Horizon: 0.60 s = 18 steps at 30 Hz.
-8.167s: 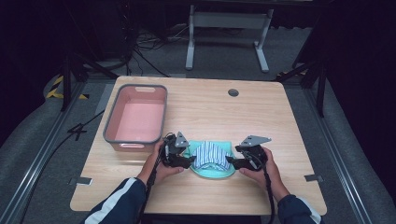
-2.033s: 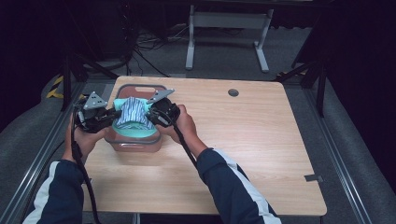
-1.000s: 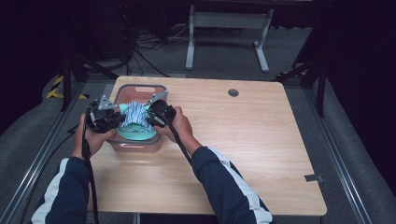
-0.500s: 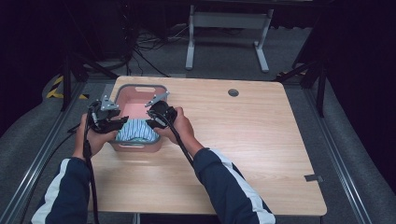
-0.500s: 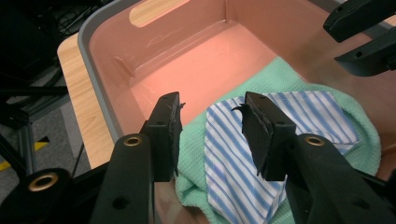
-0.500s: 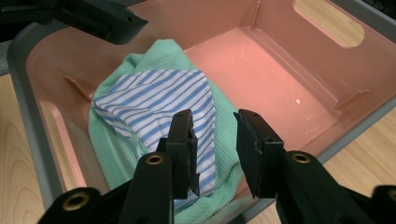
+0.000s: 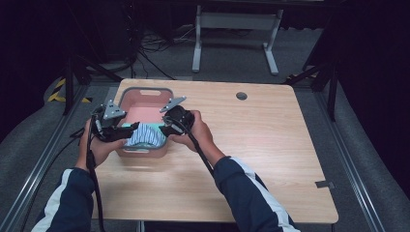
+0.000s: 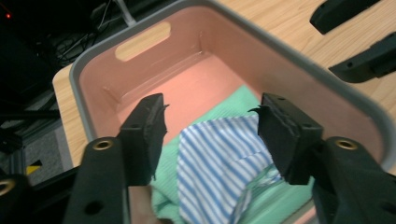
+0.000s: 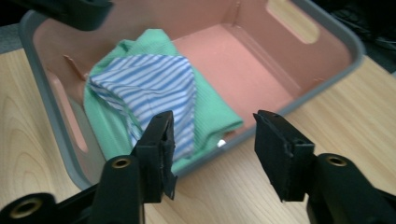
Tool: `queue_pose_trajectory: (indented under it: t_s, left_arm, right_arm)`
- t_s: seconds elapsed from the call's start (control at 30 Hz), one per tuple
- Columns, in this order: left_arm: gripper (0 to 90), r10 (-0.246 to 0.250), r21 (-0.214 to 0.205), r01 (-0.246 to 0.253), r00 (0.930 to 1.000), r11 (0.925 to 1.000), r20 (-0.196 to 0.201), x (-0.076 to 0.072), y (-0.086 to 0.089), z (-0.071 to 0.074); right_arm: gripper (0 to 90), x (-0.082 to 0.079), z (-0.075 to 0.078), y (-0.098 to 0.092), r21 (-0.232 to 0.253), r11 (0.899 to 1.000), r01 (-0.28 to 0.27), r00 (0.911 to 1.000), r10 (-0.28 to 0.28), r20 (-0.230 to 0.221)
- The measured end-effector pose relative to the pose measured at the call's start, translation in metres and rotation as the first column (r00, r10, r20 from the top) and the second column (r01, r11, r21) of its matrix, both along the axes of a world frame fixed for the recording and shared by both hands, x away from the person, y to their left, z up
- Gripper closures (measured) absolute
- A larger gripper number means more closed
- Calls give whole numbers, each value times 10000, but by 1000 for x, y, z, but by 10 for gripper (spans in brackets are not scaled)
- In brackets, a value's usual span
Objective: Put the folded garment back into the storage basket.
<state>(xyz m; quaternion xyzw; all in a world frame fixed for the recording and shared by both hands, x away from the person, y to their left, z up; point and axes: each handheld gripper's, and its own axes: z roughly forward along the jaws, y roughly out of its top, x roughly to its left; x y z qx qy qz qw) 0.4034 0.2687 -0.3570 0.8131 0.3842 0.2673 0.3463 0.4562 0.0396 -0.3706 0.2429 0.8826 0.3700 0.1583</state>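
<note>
While both claws stand wide open and empty, the folded striped cloth [image 9: 144, 91] on its green cloth [image 9: 210, 114] lies at the near end of the pink bin [image 7: 145, 92] by the worktop's far left corner. Best lift left claw [image 8: 210, 126] and right claw [image 9: 212, 140] straight up, clear of the rim. The bin's near wall hides the cloths' underside.

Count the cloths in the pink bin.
2: a green cloth lies at the near end of the bin, and a striped cloth sits on it. More may hide underneath.
</note>
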Motion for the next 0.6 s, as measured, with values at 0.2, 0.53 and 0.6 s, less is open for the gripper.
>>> queue_pose_trajectory:
  t_s: [0.2,0.53,0.6]
  left_arm:
    - [293,-388,-375,392,9992,9985,104,-14,-16,6]
    - [258,-1345,242,1339,9907,9907,229,-38,-52,7]
    - [255,-1443,473,1431,9893,9886,225,-41,-59,5]
  right_arm:
    - [383,-7,6,-22,-384,9992,55,9993,-41,377]
    - [311,-22,10,-73,-839,9962,235,9985,-192,509]
    - [304,-25,8,-82,-827,9960,339,9984,-300,483]
